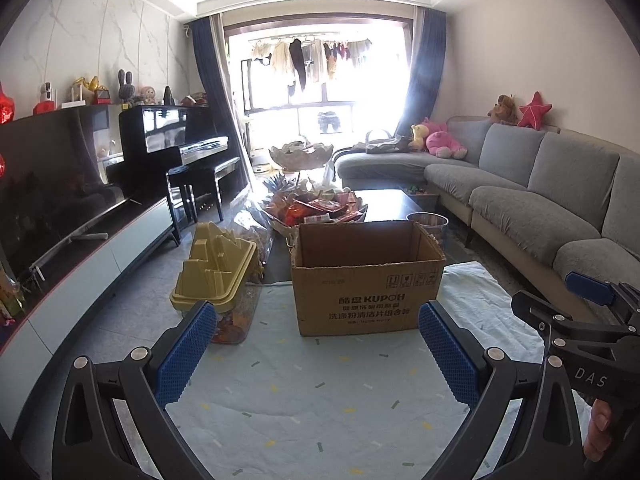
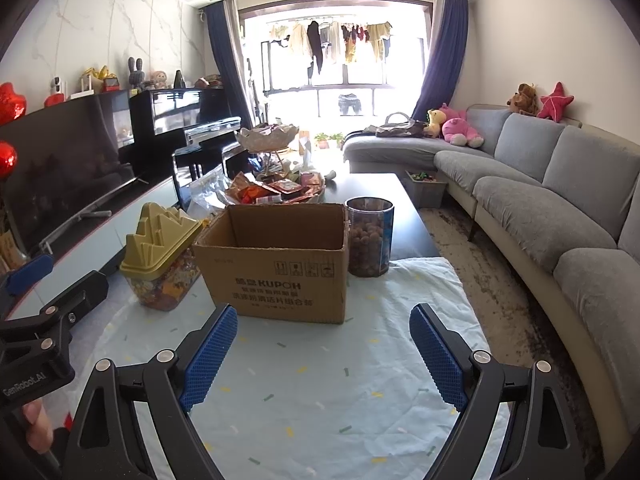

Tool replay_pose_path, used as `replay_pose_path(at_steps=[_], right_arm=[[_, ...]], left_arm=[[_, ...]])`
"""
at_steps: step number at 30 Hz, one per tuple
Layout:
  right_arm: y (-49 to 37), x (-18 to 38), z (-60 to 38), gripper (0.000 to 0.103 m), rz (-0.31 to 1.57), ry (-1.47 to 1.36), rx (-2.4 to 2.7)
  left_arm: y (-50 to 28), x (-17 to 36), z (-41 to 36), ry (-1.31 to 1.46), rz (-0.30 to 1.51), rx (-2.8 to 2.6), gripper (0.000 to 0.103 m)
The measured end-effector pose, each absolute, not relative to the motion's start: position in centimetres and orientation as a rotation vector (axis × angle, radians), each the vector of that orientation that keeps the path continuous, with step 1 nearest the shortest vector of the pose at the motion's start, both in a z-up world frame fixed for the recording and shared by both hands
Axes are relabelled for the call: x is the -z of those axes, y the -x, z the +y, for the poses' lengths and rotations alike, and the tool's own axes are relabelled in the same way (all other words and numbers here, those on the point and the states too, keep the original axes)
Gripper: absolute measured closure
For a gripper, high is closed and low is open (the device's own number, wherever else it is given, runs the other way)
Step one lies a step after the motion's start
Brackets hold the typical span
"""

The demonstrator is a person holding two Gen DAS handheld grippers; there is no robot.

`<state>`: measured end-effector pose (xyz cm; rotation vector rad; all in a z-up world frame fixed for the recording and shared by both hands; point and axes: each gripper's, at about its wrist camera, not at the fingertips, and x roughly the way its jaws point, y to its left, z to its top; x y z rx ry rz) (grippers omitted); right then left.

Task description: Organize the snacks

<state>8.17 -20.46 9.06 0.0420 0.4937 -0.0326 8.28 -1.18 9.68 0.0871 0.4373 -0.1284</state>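
An open brown cardboard box stands on a pale blue cloth straight ahead. Left of it sits a clear snack container with a yellow castle-shaped lid. A clear cylinder jar of brown round snacks stands at the box's right rear. Behind the box a basket heaped with red and orange snack packets rests on the dark table. My left gripper and right gripper both hover open over the cloth, short of the box, holding nothing.
A grey sofa with plush toys runs along the right. A TV unit and a black piano line the left wall. A tiered white dish stands behind the basket. A small bin sits by the sofa.
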Motion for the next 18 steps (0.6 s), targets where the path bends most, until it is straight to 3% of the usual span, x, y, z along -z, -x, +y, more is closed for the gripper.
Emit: replay_pose_path(at_steps=[18], right_arm=[[-8.03,-8.92,-20.96,0.014,0.492,-0.056,0.041]], left_arm=[[-7.73,-9.58,-1.21,-0.090,0.419,0.126,0.000]])
